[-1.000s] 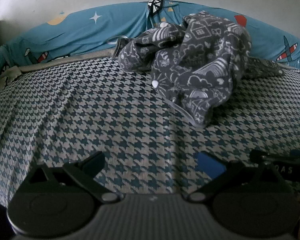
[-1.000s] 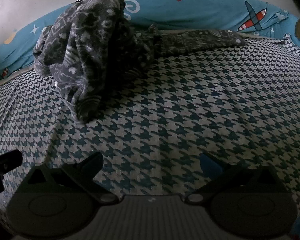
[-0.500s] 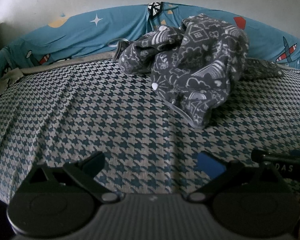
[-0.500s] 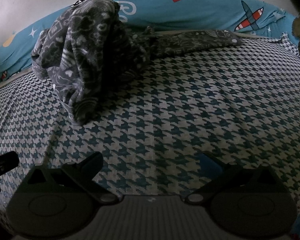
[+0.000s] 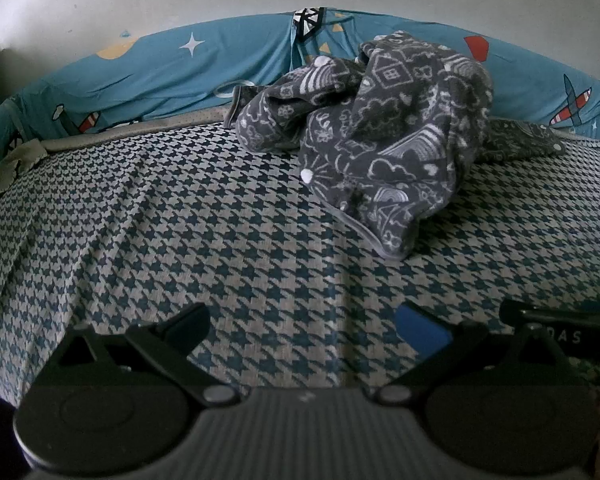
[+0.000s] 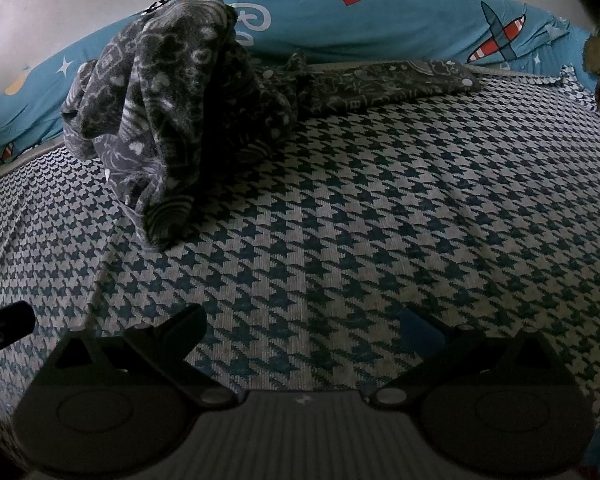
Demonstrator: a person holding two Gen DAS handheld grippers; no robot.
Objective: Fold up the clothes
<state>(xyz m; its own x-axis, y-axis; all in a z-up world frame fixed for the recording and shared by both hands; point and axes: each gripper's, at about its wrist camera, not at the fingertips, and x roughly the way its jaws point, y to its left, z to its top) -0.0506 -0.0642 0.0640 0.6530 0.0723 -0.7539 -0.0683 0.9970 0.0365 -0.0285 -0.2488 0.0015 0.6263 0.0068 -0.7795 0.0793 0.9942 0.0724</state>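
Left gripper: jaws apart, nothing between them, low centre of the left view over bare bedspread.
Right gripper: jaws apart and empty too, low centre of the right view; its black edge shows at the lower right of the left view.
Garment: a dark, white-printed heap, upper centre-right in the left view and upper left in the right view; well apart from both grippers, against the blue bumper.
Axis: the heap itself has no clear one. A flat strip runs from it toward the upper right of the right view, so the long axis probably lies left to right along the bumper. A hemmed flap hangs toward the grippers.
Which part is which: cannot tell; it is too bunched.
Risk: pinching the heap's top would likely take several layers at once and lift a knot, not an edge.
Risk: a low grab at the flap may catch the bedspread as well and drag it.
Risk: pulling one side alone could twist the strip under the heap.
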